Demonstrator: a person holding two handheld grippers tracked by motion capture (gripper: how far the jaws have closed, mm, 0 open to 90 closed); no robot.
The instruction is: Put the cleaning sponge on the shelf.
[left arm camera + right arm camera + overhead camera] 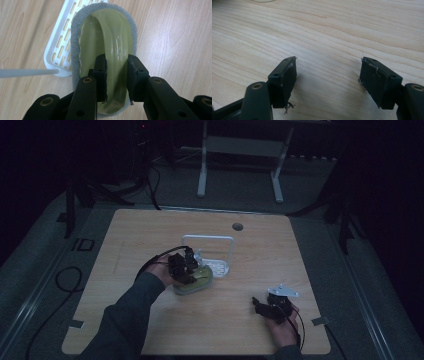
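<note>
A pale green scrubber with a grey sponge pad (107,42) lies on the wooden table, its far end over the edge of a white slotted tray (58,47). My left gripper (117,75) is shut on the scrubber's raised green handle, one jaw on each side of it. In the high view the left gripper (183,268) sits over the scrubber (196,282) near the table's middle. My right gripper (328,75) is open above bare wood, nothing between its jaws. It rests at the front right (272,307) of the table.
The white tray (220,267) has a tall wire handle frame (208,240) behind it. A round cable hole (237,226) sits near the table's far edge. A white desk frame (240,150) stands on the floor beyond.
</note>
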